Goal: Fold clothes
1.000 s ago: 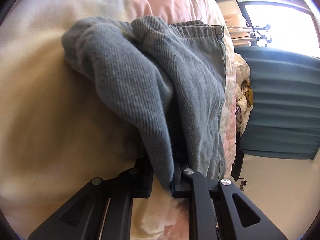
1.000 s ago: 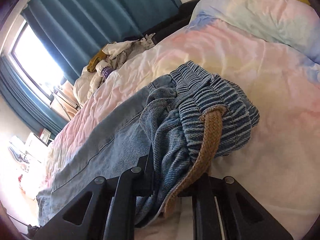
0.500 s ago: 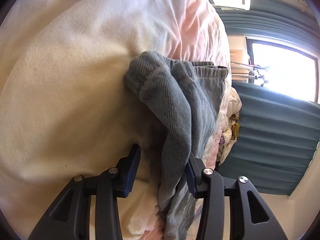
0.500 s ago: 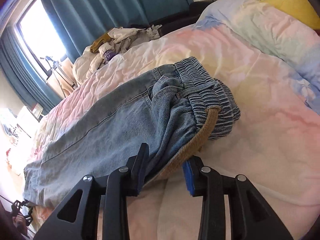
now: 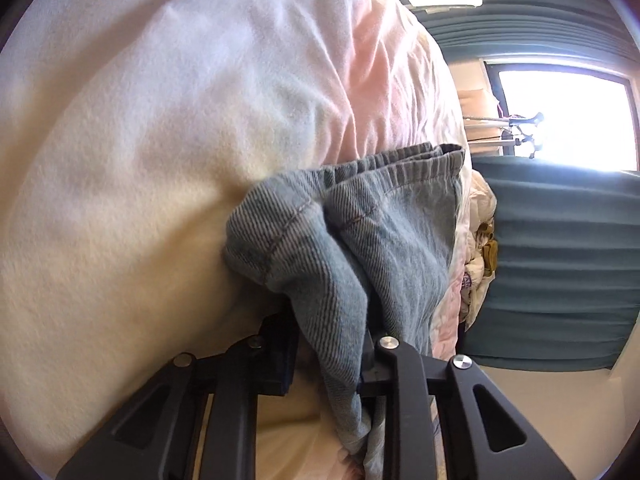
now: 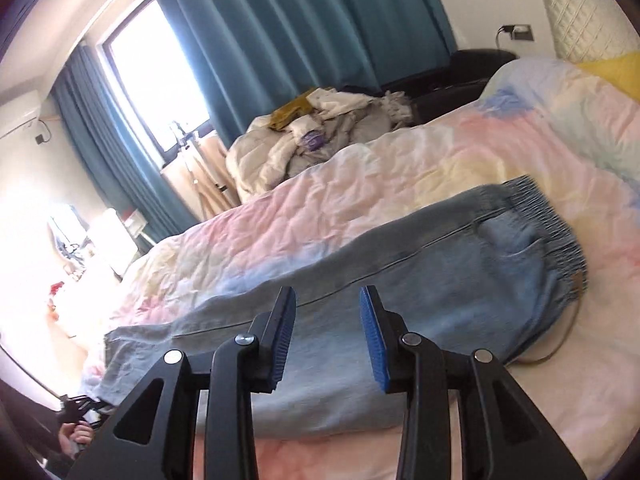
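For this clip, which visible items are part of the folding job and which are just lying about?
Part of the job: light blue denim trousers with elastic waistband, left hand-held gripper closed on their fabric, right hand-held gripper open above them.

Lying about: heap of pale crumpled clothes, yellow pillow, teal curtains, pastel quilted bedspread.

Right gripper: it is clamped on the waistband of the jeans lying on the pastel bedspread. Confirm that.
Not right. The right wrist view shows the right gripper open, nothing between its blue pads, hovering above the jeans, clear of the waistband. The jeans do lie on the pastel bedspread. The clamped one is the left gripper, shut on denim in the left wrist view.
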